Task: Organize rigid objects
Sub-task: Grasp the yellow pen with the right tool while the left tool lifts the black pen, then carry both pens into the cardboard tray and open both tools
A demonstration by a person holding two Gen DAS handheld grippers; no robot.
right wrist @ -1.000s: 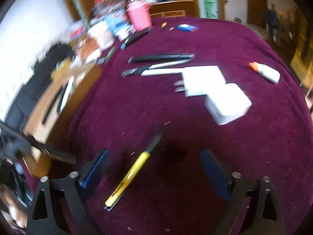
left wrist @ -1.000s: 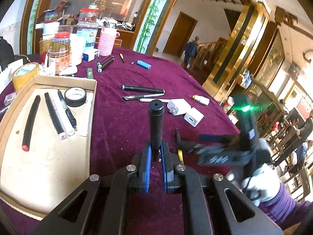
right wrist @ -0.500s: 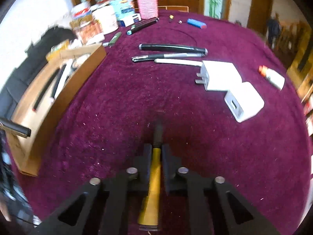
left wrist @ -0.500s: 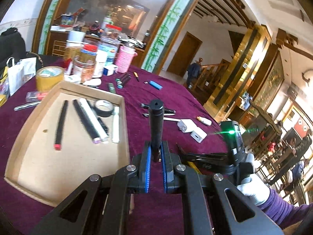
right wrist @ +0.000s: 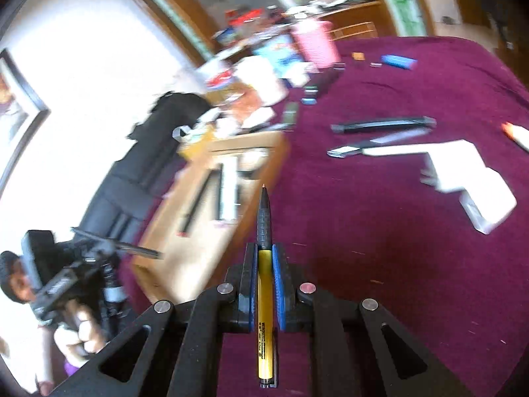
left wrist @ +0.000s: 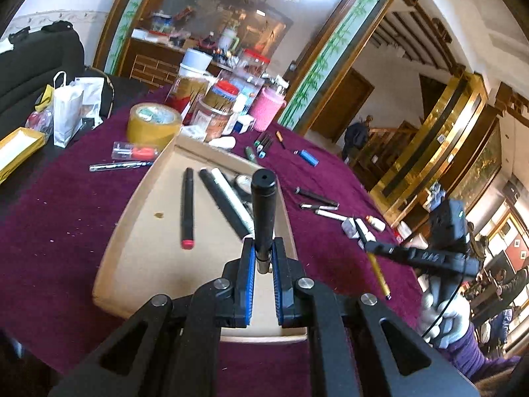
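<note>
I have both tongs closed on pens. My left gripper clamps a black marker near its lower end, so most of the barrel sticks up above the cardboard tray. My right gripper pinches a yellow pen about mid-length, its black tip pointing toward the tray's near wall. Both look light, stiff and smooth-barrelled, so I judge they could swivel in the pads; the marker's low hold seems the more likely to tip. Inside the tray, a red-tipped pen and a few other markers lie toward the far end, leaving bare cardboard on the near half. The tray's walls are low, but I judge I must clear the rim before letting go. More pens and white chargers lie on the purple cloth to the right of the tray.
</note>
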